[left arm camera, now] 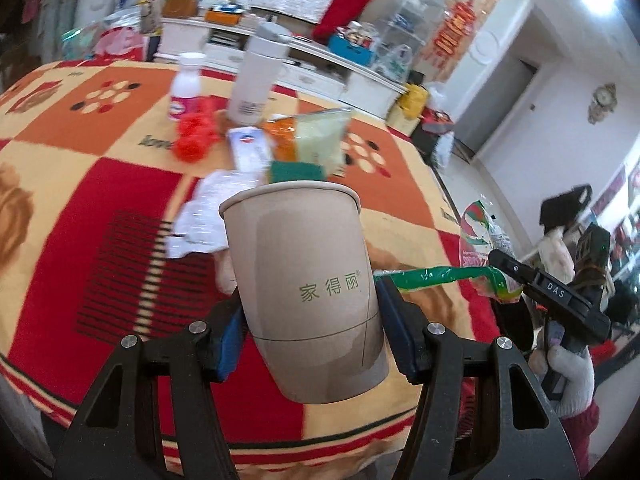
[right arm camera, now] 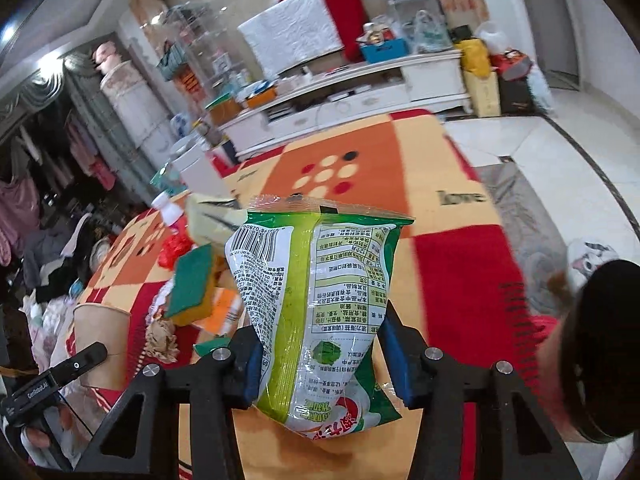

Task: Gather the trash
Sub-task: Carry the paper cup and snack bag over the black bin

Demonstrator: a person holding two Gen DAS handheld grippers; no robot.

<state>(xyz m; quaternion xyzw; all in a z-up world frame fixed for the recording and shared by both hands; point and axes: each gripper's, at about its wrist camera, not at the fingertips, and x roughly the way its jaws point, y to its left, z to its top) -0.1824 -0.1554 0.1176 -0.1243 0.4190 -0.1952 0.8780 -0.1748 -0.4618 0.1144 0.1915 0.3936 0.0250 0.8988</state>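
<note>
Trash is clamped in both claws: a paper cup [left arm camera: 304, 276] between the left gripper [left arm camera: 308, 320] pads, a green snack wrapper [right arm camera: 316, 308] between the right gripper [right arm camera: 320, 356] pads.

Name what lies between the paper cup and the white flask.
In the left wrist view, between paper cup and white flask: a green sponge, a white packet and an orange-and-clear bag.

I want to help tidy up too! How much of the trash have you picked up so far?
Nothing looks binned yet; no trash bin is in view. In hand: the left gripper grips a paper cup, and the right gripper grips a green snack wrapper, both lifted off the blanket. Still lying there: crumpled white paper, a red scrap and a green sponge.
</note>
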